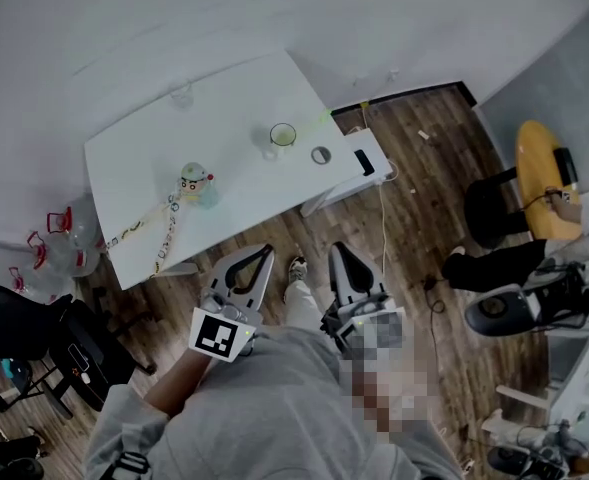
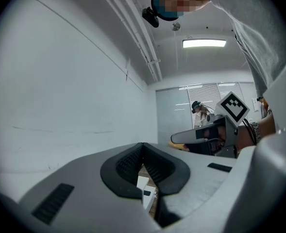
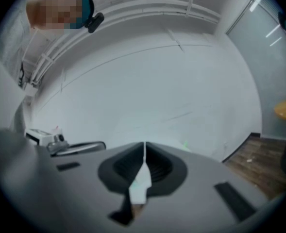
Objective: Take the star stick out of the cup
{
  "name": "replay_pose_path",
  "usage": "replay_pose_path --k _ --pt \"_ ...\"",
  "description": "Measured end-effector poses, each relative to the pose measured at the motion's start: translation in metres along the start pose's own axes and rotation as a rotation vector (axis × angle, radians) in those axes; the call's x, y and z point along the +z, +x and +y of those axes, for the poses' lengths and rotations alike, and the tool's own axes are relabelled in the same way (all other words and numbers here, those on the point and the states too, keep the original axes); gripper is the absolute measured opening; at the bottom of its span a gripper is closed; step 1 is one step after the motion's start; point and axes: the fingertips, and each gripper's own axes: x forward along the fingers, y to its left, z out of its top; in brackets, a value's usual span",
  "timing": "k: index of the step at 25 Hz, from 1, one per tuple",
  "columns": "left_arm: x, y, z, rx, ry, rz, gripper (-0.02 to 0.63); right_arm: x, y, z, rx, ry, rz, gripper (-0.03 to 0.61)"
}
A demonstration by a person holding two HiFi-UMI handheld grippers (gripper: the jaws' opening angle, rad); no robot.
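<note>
A clear cup (image 1: 282, 135) with a greenish rim stands on the white table (image 1: 134, 158), towards its right side. A small clear cup with a yellow and red topped piece (image 1: 193, 180) stands nearer the table's front; I cannot make out a star stick at this size. Both grippers hang over the wooden floor, short of the table's near edge. My left gripper (image 1: 264, 252) (image 2: 143, 145) is shut with nothing in it. My right gripper (image 1: 338, 250) (image 3: 144, 148) is also shut and holds nothing. Each gripper view looks up at the wall and ceiling.
On the table are also a drinking glass (image 1: 182, 95), a lanyard (image 1: 159, 230), a dark ring (image 1: 321, 155) and a phone (image 1: 364, 162). Water bottles (image 1: 59, 243) and a black chair (image 1: 34, 343) stand left. A seated person (image 1: 504, 263) and yellow table (image 1: 540, 168) are at the right.
</note>
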Motion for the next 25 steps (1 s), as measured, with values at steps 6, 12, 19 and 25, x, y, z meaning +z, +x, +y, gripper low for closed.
replay_pose_path --k 6,12,19,25 --pt "0.008 0.038 0.006 0.045 0.005 0.002 0.031 0.015 0.024 -0.037 0.030 -0.001 0.012 0.037" --pt "0.013 0.078 0.013 0.101 0.018 -0.007 0.031 0.028 0.049 -0.075 0.072 -0.002 0.026 0.037" --pt "0.012 0.115 0.022 0.179 0.028 -0.010 0.031 0.039 0.081 -0.113 0.136 -0.013 0.041 0.037" --pt "0.008 0.131 0.030 0.227 0.028 -0.012 0.031 0.045 0.103 -0.126 0.181 -0.023 0.049 0.037"
